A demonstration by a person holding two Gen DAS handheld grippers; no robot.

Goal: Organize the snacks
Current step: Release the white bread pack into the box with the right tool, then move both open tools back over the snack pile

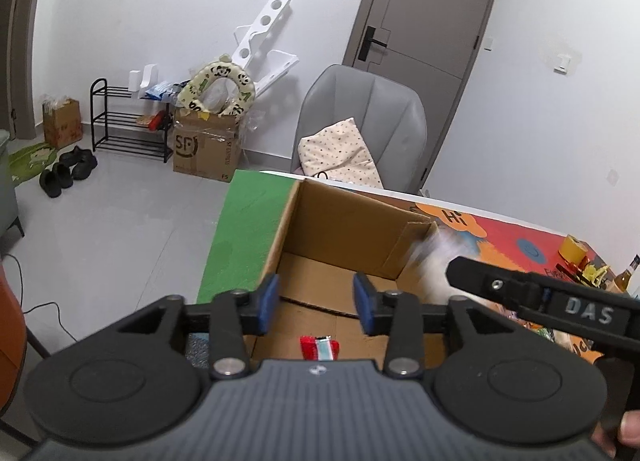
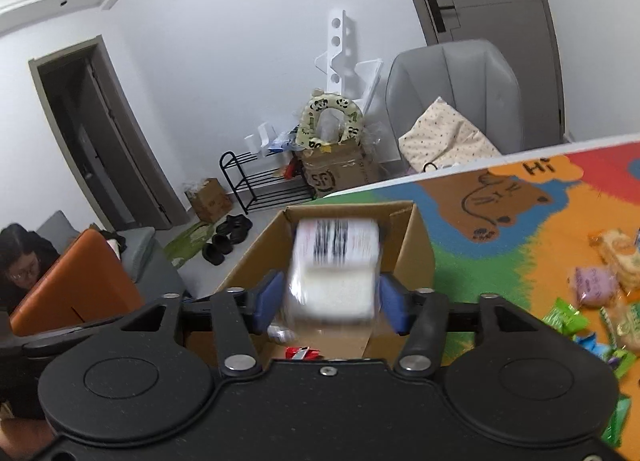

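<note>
Your right gripper (image 2: 331,303) clamps a blurred white plastic-wrapped snack pack (image 2: 334,273) (barcode label up) above the open brown cardboard box (image 2: 416,245). Your left gripper (image 1: 316,303) hangs over it, jaws apart, empty; a red striped packet (image 1: 320,348) lies inside.

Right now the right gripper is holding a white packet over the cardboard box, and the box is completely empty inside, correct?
Not quite. The right gripper does hold the white packet over the cardboard box, but the box isn't empty: the left wrist view shows a red snack packet on its floor.

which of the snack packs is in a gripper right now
The white pack with the barcode, held between the right gripper fingers above the cardboard box. The red pack lies inside the box; the others lie loose on the mat.
</note>
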